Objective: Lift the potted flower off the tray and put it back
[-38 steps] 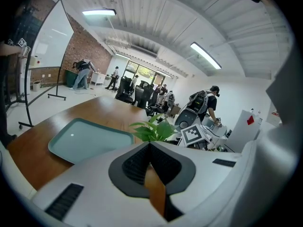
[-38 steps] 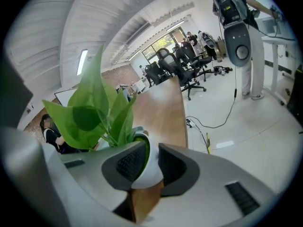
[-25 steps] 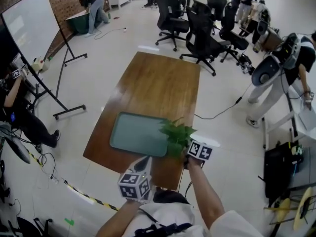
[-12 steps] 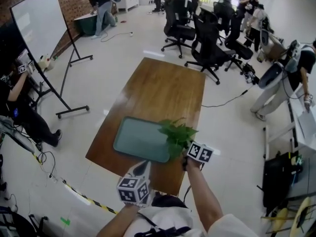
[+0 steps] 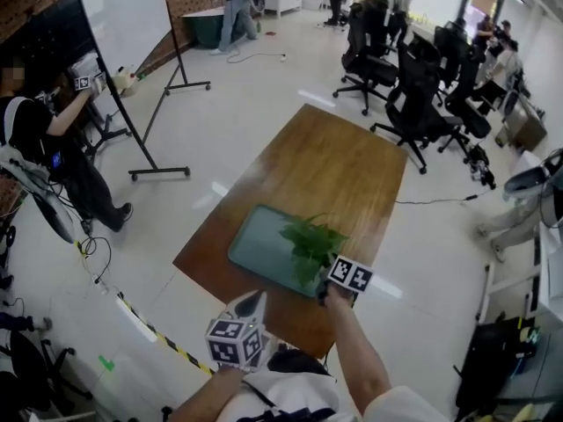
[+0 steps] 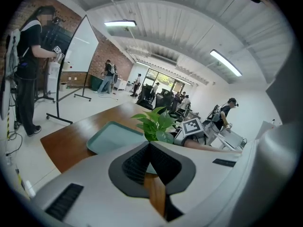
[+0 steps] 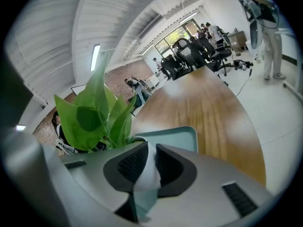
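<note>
A small green plant (image 5: 312,243) in a white pot (image 7: 147,167) is over the near right end of the teal tray (image 5: 259,246), which lies on the brown wooden table (image 5: 334,165). My right gripper (image 5: 324,281) is shut on the pot's rim, with the leaves (image 7: 94,112) rising to its left. The pot's base is hidden, so I cannot tell whether it rests on the tray. My left gripper (image 5: 255,301) hovers off the table's near edge, shut with nothing in it. From there the plant (image 6: 156,124) stands just beyond its tips (image 6: 149,145).
Black office chairs (image 5: 413,95) stand past the table's far right. A whiteboard on a stand (image 5: 123,16) and a person (image 5: 44,139) are on the left. Striped tape (image 5: 149,328) runs over the floor near the table's near left corner.
My right gripper has carried the plant leftward, from the tray's right edge to over its near right end. The left gripper has shifted a little too. The head view has swung round.
</note>
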